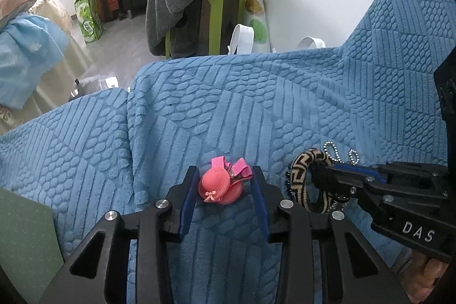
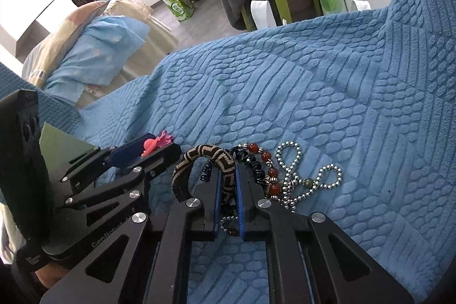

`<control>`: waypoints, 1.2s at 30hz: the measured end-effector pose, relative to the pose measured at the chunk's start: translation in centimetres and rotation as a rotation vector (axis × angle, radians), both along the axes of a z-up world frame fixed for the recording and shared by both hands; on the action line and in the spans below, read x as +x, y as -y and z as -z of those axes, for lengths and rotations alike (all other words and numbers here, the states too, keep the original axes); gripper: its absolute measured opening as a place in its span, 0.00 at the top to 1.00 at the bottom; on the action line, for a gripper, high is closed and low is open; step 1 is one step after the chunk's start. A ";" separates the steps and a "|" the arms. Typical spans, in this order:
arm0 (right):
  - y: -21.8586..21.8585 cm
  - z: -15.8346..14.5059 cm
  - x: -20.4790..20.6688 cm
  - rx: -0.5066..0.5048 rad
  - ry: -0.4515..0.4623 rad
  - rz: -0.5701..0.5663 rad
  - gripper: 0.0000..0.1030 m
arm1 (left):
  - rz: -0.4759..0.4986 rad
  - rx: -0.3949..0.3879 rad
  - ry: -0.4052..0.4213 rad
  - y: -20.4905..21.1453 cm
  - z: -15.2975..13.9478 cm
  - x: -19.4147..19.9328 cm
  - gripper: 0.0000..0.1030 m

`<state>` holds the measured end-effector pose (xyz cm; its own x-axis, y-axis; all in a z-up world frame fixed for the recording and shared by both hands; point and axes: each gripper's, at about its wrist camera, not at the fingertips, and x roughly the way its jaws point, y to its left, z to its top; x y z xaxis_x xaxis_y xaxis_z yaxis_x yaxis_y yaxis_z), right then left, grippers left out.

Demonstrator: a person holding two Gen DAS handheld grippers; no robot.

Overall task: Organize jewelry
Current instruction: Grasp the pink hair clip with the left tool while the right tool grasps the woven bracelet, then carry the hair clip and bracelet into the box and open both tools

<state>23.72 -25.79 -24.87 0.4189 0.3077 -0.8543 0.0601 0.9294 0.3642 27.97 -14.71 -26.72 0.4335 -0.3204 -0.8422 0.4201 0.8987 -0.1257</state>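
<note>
A pink hat-shaped hair clip (image 1: 221,184) lies on the blue textured blanket (image 1: 256,104) between the fingers of my left gripper (image 1: 225,178), which is open around it without touching. My right gripper (image 2: 228,175) is shut on a brown-and-black patterned woven bracelet (image 2: 205,155); it shows in the left wrist view (image 1: 307,178) too. Beside it lie a red and black bead bracelet (image 2: 262,158) and a silver ball chain (image 2: 310,178). The pink clip also shows in the right wrist view (image 2: 156,143).
A green flat box (image 1: 25,241) sits at the left edge of the blanket. Beyond the blanket stand a green stool (image 1: 216,19) draped with grey clothes, suitcases and a bed with blue bedding (image 2: 94,56).
</note>
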 end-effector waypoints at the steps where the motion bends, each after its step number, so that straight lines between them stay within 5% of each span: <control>1: 0.0 -0.2 -0.1 -0.004 0.004 0.002 0.94 | -0.003 -0.004 0.005 -0.1 -0.2 -0.1 0.65; 11: 0.6 -3.6 -2.1 -0.058 0.075 0.039 0.94 | -0.046 -0.096 -0.005 -1.7 -2.7 -1.2 0.65; 36: -2.2 -8.1 -8.9 -0.102 0.077 0.022 0.94 | -0.098 -0.149 -0.010 -5.2 -9.8 -9.0 0.65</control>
<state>14.80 -23.61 -16.80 0.4905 0.2109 -0.8455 0.0567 0.9605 0.2724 19.02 -9.54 -16.88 0.4602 -0.3988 -0.7932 0.3296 0.9063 -0.2645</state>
